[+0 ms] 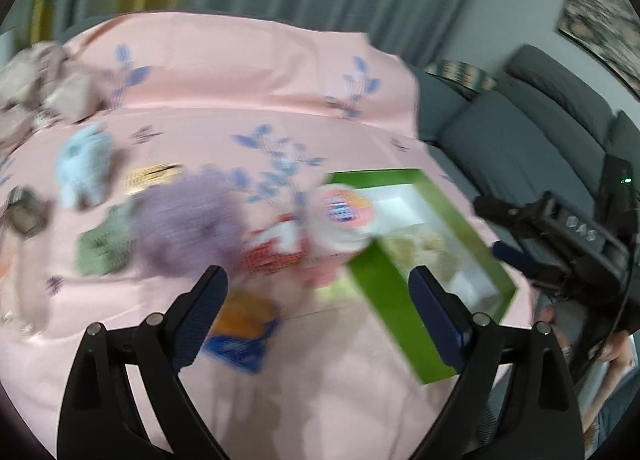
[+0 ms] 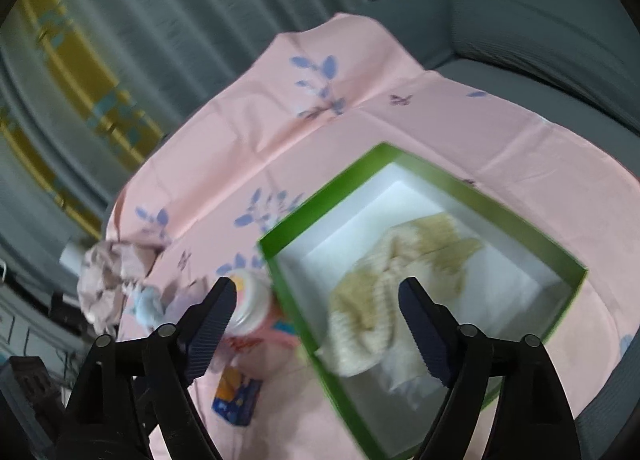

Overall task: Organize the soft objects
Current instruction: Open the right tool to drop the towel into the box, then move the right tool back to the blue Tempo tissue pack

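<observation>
Right gripper (image 2: 318,300) jaws apart, left gripper (image 1: 318,284) likewise, green box (image 2: 472,196) holding cream knit (image 2: 384,284)

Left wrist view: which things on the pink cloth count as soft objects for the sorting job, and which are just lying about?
For the job:
green box
cream knit already in the box
purple fluffy thing
light blue soft toy
green cloth

Lying about:
white jar
orange and blue packet
red and white packet
</observation>
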`<state>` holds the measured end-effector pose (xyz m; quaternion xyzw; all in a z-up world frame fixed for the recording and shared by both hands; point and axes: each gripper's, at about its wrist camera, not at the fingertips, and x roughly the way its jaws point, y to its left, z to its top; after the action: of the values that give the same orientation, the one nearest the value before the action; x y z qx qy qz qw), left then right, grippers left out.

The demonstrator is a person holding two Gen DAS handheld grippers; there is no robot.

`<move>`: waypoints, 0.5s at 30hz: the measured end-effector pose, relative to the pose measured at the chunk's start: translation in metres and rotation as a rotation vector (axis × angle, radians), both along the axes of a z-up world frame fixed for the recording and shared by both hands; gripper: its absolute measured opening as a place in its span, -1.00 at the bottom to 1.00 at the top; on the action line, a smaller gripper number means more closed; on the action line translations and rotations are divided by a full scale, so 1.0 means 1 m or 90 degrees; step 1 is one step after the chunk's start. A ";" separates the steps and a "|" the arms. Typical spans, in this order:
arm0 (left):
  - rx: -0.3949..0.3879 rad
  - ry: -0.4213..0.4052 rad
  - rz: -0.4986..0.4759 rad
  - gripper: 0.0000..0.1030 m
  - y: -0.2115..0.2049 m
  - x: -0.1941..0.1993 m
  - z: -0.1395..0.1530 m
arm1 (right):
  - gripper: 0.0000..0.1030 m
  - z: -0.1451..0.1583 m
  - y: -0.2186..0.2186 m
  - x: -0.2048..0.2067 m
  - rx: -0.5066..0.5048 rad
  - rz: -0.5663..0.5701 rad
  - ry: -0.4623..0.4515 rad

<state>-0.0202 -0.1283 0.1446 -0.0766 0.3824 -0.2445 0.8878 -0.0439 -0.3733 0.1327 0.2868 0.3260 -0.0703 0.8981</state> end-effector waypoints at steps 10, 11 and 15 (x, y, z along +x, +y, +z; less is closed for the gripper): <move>0.025 0.064 0.116 0.78 0.091 -0.008 -0.041 | 0.66 0.009 0.088 0.022 -0.035 0.162 0.034; 0.028 0.070 0.123 0.78 0.097 -0.009 -0.046 | 0.66 0.008 0.095 0.024 -0.036 0.175 0.038; 0.027 0.083 0.148 0.78 0.114 -0.009 -0.059 | 0.66 -0.007 0.125 0.036 -0.042 0.197 0.073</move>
<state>-0.0290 -0.0138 0.0857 -0.1177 0.4325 -0.1262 0.8850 -0.0079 -0.2481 0.1254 0.1994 0.4148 0.0420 0.8868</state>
